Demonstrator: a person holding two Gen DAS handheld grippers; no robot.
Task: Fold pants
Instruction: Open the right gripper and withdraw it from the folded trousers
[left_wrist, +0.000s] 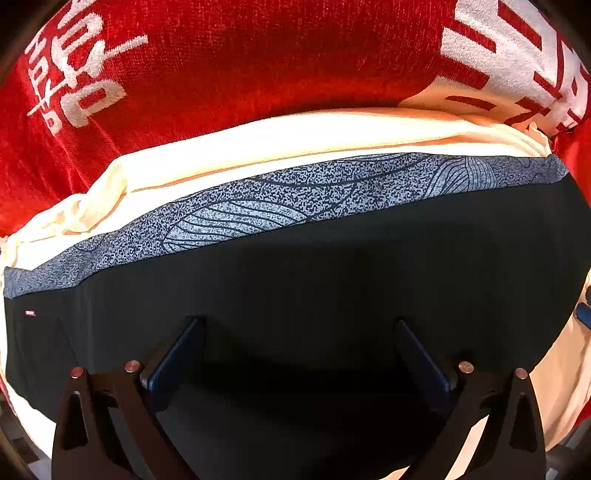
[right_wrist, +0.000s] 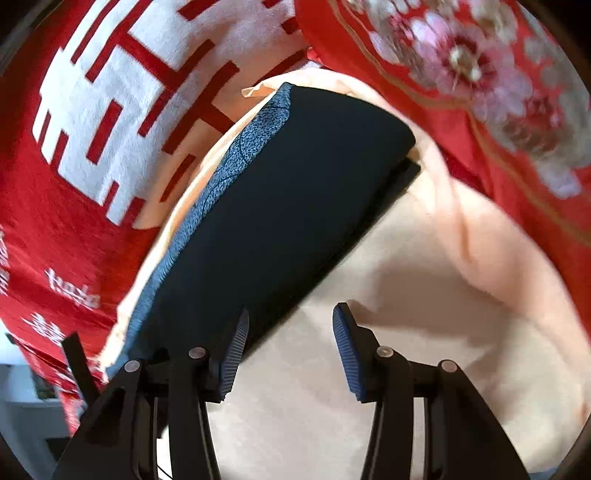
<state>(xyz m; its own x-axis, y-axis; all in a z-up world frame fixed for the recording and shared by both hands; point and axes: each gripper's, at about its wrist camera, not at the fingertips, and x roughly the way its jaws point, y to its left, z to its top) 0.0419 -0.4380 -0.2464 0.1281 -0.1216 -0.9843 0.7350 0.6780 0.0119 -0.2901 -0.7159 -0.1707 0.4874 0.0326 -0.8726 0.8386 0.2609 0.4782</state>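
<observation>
Red blanket (left_wrist: 221, 74) shows white lettering, unreadable; folded pants (left_wrist: 295, 277) lie there.

Bright, hard shadows, fisheye-bent edges, perhaps slight motion blur.

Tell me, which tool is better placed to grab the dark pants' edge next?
Probably the right tool: it's open astride the dark pants' edge, over cream cloth. The left tool sits mid-panel.

Left wrist camera close above, facing straight down on dark pants (left_wrist: 295, 280), red blanket (left_wrist: 221, 74) toward 12 o'clock, right wrist camera tilted steeply down, both views sharing pants, cream cloth (right_wrist: 369, 369), blanket
</observation>
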